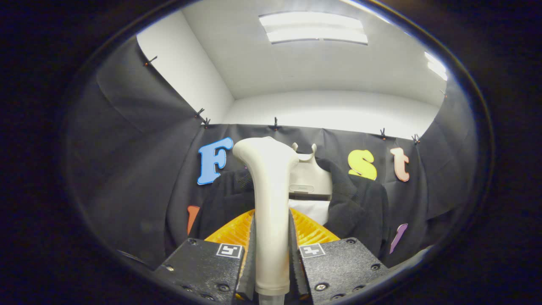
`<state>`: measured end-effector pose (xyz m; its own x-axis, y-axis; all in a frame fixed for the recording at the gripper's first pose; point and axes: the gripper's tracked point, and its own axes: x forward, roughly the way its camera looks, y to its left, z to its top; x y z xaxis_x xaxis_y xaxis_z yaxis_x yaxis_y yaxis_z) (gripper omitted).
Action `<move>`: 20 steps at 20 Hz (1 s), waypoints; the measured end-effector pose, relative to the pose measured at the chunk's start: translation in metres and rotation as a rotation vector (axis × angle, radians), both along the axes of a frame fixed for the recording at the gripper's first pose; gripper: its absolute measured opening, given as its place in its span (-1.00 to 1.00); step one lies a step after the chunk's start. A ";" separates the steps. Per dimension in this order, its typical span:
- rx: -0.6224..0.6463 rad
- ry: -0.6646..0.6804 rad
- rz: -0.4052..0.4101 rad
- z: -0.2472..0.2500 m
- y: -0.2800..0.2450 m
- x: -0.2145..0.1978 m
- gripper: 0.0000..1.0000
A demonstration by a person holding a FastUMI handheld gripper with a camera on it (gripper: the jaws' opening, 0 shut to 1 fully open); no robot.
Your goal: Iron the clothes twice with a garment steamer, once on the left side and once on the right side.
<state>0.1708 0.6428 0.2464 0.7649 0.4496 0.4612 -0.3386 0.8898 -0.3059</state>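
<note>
The cream-white plastic garment steamer (271, 203) stands upright between the fingers of the hand-held gripper (272, 267), which is clamped on its handle from both sides, the curved steamer head rising above the fingers. Just beyond it hangs a dark black knit garment (360, 203) over a white inner layer, draped on a pale plastic hanger (307, 171) against the booth's black cloth wall (127, 169). White ceiling light panels (313, 27) glow overhead.

A recording booth, not a home: black cloth (127, 169) clipped along plain white walls (330, 110) across the frame's middle, with a ceiling light panel (313, 27) at top centre.
</note>
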 end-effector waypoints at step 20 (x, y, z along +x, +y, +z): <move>-0.139 0.076 -0.118 -0.097 -0.019 -0.004 -0.28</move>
<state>0.1672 0.6242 0.1495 0.8462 0.4102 0.3400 -0.2615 0.8758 -0.4057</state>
